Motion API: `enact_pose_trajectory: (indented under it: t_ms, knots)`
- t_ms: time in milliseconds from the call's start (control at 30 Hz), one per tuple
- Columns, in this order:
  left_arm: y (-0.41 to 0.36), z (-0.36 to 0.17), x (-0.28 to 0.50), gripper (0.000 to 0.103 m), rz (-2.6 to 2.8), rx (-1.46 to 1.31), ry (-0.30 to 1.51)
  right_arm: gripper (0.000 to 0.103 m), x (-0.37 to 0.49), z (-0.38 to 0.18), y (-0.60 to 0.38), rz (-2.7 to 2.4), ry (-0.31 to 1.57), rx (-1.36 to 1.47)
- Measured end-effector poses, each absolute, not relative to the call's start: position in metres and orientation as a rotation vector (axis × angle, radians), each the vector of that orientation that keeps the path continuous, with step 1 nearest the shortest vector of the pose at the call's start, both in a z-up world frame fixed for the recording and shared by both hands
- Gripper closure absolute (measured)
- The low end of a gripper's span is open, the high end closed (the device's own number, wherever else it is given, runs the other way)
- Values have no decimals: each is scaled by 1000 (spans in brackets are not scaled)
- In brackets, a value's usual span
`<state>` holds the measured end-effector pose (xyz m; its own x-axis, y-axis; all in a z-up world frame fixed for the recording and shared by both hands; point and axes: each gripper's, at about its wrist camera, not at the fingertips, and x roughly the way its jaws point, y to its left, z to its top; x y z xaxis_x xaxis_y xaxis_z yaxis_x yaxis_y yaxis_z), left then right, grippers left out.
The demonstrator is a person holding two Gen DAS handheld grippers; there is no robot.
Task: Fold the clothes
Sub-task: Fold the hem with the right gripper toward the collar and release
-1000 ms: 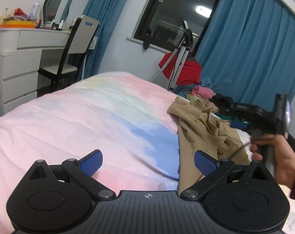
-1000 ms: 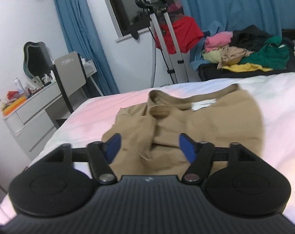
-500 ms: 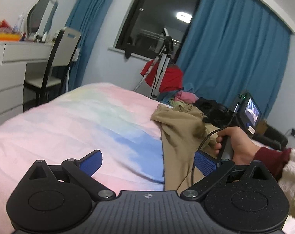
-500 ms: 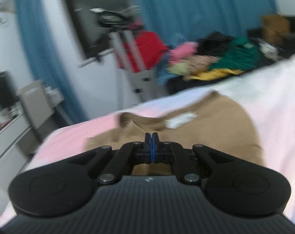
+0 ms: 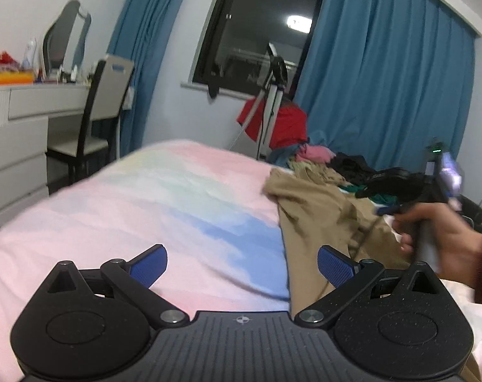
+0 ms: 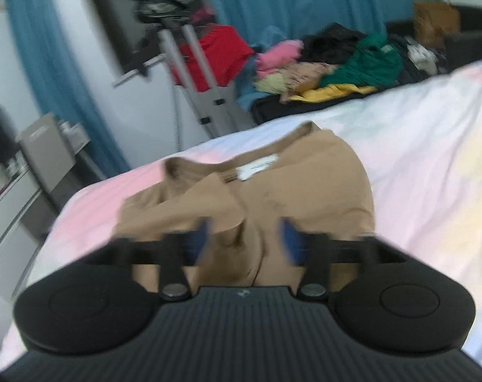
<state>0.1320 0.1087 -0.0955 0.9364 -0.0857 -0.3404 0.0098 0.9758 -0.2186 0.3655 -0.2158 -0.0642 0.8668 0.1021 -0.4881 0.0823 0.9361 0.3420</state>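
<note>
A crumpled tan garment (image 5: 317,210) (image 6: 272,197) lies on the pastel bed cover (image 5: 164,197), a white label showing at its neck. My left gripper (image 5: 242,265) stands open over the bare cover, left of the garment, with nothing between its blue pads. My right gripper (image 6: 245,237) hovers low over the garment's front folds; its jaws are opening and blurred, and the pads press on no cloth. In the left wrist view a hand (image 5: 444,242) holds that right gripper over the garment's right side.
A heap of clothes (image 6: 330,63) lies beyond the bed's far edge, beside a grey stand draped with red cloth (image 6: 209,60). A white dresser (image 5: 15,133) and chair (image 5: 104,108) stand to the left. Blue curtains (image 5: 384,95) flank a dark window.
My right gripper went from open to shut and now stands open again, drifting over the tan garment. The left gripper stayed open, only its view swung slightly.
</note>
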Motion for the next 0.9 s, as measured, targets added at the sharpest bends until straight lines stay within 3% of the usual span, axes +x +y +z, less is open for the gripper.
enact_pose_trajectory:
  t_ms: [267,533,900]
  knots:
    - [98,-76,108,1,-68,-183,335,22,209,2,-207,89,419,317]
    - [68,-50,48,1,-180,-107,330,22,60,14,-201,167,412,217]
    - [21,-56,-3,1,-215,29,360,22,9,-10,-216,141,396,264]
